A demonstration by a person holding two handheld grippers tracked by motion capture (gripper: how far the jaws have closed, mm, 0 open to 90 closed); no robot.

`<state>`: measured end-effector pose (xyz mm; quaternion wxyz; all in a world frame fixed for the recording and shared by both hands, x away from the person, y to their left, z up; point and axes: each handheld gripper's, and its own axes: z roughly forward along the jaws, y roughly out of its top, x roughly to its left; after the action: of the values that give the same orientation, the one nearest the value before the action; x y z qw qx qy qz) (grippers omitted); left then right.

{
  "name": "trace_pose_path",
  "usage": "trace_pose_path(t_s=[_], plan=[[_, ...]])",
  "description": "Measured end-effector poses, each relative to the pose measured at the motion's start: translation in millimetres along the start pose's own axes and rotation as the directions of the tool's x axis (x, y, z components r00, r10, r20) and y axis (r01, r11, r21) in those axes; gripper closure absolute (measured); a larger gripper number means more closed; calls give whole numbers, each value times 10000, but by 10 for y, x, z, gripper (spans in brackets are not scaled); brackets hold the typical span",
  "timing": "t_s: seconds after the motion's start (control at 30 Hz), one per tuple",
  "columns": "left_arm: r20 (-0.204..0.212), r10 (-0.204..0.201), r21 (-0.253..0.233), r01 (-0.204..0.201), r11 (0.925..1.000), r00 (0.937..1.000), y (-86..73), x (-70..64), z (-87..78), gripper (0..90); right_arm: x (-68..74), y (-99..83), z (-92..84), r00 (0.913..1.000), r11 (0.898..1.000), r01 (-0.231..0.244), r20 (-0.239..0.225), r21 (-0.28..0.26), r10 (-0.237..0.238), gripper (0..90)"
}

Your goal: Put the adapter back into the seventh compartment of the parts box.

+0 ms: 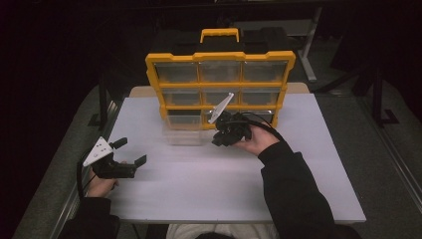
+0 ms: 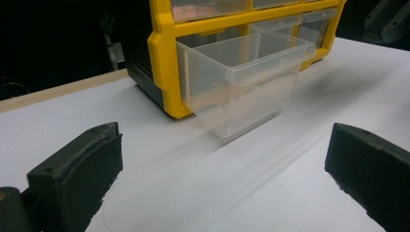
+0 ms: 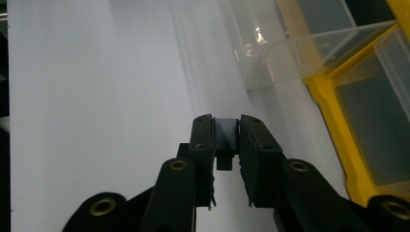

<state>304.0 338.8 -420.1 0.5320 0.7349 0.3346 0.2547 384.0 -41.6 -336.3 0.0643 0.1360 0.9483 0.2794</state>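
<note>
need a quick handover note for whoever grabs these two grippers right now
Left gripper: open, low over the white table, aimed at the drawer, holding nothing.
Right gripper: shut on a small dark flat piece, held in front of the yellow-framed organiser cabinet.
Done: clear plastic drawer pulled out of the bottom-left slot.
Left, probably: drop the piece in, push the drawer shut.

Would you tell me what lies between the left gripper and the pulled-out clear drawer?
Nothing: in the left gripper view, bare white table stretches from the open left gripper to the drawer; the high view agrees.
</note>
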Motion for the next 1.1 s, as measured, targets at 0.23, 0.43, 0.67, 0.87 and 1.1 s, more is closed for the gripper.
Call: trace_pose_path(t_s=[0.23,0.43,0.67,0.87,1.1], plan=[[6,-12,5,12,10000,10000,0,-1,0,0,-38,105,-80,9999,9999,116,116,-61,-115,745],[12,4,13,-4,10000,10000,2,5,-1,0,-75,186,-111,9996,9997,200,218,-114,-197,745],[15,-12,9,12,10000,10000,2,5,-2,0,-123,325,-143,9992,9995,273,295,-127,-269,745],[26,-35,-5,35,10000,10000,1,5,0,0,-170,440,-163,9987,9993,361,365,-137,-356,745],[23,-44,-16,44,10000,10000,1,7,0,0,-212,569,-143,9980,9985,518,377,-147,-512,745]])
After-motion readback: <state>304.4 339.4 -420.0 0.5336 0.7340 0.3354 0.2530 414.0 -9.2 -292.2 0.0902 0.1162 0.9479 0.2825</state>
